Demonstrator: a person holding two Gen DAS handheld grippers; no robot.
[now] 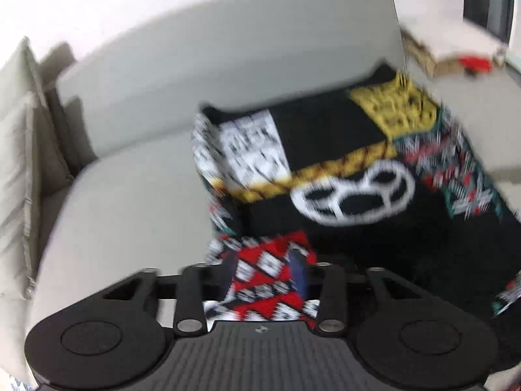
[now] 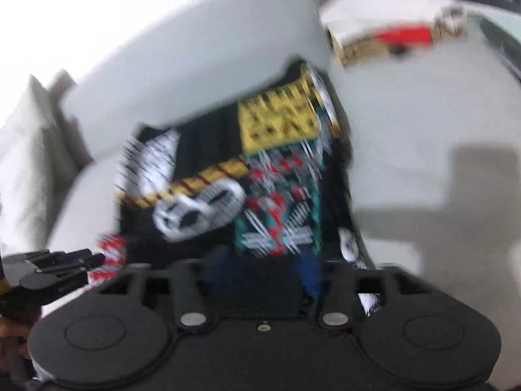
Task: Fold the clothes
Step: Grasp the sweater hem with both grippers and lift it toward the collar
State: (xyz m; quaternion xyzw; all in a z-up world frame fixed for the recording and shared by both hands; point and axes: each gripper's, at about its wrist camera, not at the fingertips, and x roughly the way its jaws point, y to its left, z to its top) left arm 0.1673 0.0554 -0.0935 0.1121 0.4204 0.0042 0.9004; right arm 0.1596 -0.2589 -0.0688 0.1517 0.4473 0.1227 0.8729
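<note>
A black patterned garment (image 1: 342,169) with yellow, white, red and teal patches and a white ring emblem lies on a light grey sofa seat (image 1: 130,195). My left gripper (image 1: 265,270) is shut on its red-and-white patterned near edge. In the right wrist view the same garment (image 2: 228,179) shows blurred, and my right gripper (image 2: 265,270) is shut on its black and teal near edge. The left gripper (image 2: 65,267) appears at the left of that view, holding the red patterned corner.
The sofa backrest (image 1: 228,49) rises behind the garment. Beige cushions (image 1: 19,163) sit at the left. A cluttered surface with a red object (image 1: 472,63) lies at the far right. Both views are motion-blurred.
</note>
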